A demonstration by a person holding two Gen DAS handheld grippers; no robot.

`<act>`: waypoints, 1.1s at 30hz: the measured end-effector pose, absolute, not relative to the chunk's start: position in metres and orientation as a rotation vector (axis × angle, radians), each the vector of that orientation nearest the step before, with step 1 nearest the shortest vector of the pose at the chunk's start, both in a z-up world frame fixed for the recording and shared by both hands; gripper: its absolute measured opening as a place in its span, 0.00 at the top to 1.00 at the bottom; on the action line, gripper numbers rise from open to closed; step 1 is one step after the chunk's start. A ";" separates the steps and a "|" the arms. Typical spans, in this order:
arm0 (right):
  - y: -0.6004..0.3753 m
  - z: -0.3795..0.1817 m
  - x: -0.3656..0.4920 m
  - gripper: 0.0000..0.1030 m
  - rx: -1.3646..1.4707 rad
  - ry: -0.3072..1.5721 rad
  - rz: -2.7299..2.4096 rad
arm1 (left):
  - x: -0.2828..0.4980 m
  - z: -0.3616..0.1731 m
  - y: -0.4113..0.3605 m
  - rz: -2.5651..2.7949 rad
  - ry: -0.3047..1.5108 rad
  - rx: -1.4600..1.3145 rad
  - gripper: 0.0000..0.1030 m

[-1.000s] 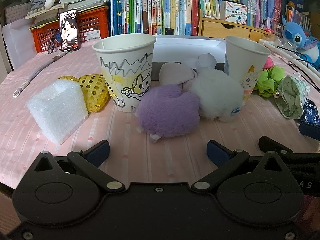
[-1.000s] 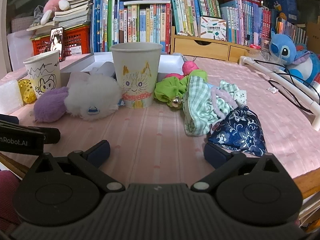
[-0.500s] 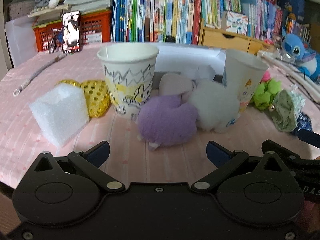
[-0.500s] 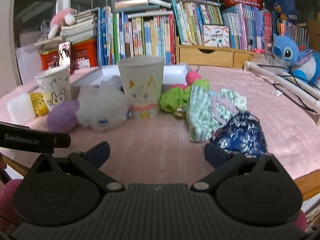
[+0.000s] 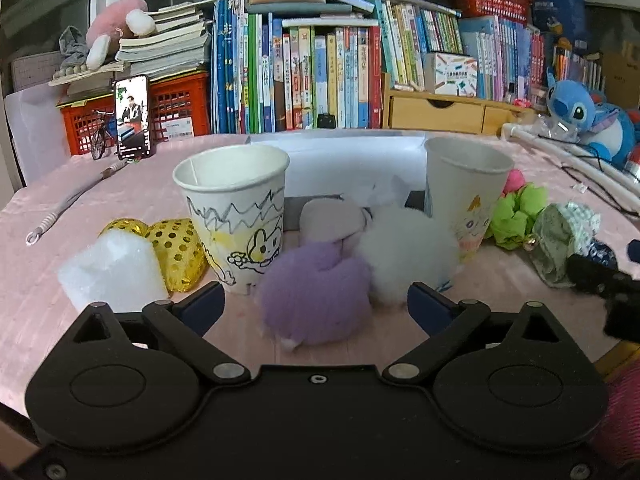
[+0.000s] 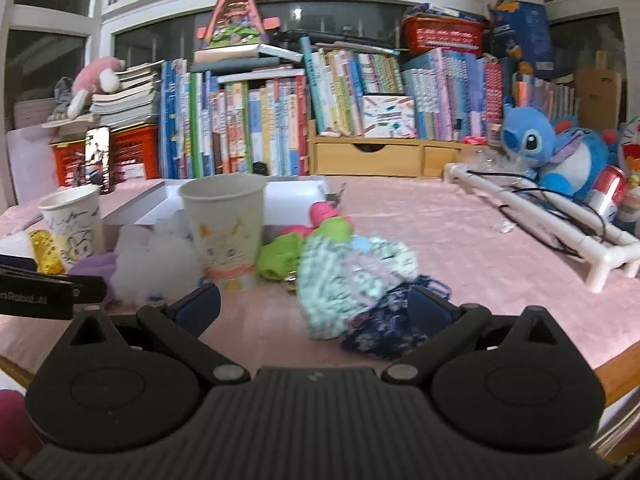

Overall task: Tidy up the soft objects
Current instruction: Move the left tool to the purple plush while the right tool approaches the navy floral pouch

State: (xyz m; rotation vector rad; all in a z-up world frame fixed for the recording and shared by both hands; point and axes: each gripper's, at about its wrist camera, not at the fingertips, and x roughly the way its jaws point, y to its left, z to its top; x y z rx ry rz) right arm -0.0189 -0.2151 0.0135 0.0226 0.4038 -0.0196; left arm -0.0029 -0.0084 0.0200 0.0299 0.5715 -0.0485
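Two drawn-on white paper cups standing upright on pink striped surface (image 5: 120, 196): rabbit-sketch cup (image 5: 236, 216) to the left, cat-face cup (image 5: 466, 196) to the right. Fluffy purple pom-pom (image 5: 316, 296) and fluffy white pom-pom (image 5: 404, 256) lying pressed together between the cups, a pale lilac plush piece (image 5: 332, 218) just behind them. White foam block (image 5: 112, 276) and gold sequinned heart cushion (image 5: 176, 252) touching, left of the rabbit-sketch cup. Left tool (image 5: 316, 304) poised low before the purple pom-pom, jaws spread wide, nothing between them. Right tool (image 6: 312, 304) likewise released and empty, hovering over a heap of fabric: green-and-white checked cloth (image 6: 336, 280), navy floral pouch (image 6: 384, 328) lying against its near edge, lime green scrunchie (image 6: 280, 256) beside the cat-face cup, bright pink ball (image 6: 324, 214) behind. Right-wrist view motion-blurred, so overlap of cloth and pouch possibly partial only. Flat white box (image 5: 352, 160) behind the cups; row of upright books (image 5: 304, 76), red plastic crate (image 5: 176, 108), propped phone (image 5: 133, 116) and blue plush toy (image 6: 560, 148) along the back.
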 end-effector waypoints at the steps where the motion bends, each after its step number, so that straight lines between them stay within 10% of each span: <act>1: -0.217 0.013 -0.019 0.00 0.022 0.409 -0.032 | -0.001 0.018 -0.009 -0.049 0.579 0.031 0.10; 20: -0.250 -0.004 -0.004 0.15 -0.001 0.489 -0.179 | 0.011 0.004 0.000 -0.049 0.616 0.004 0.36; 33: -0.250 -0.009 0.010 0.18 0.007 0.507 -0.154 | 0.017 0.003 -0.003 -0.046 0.609 -0.004 0.36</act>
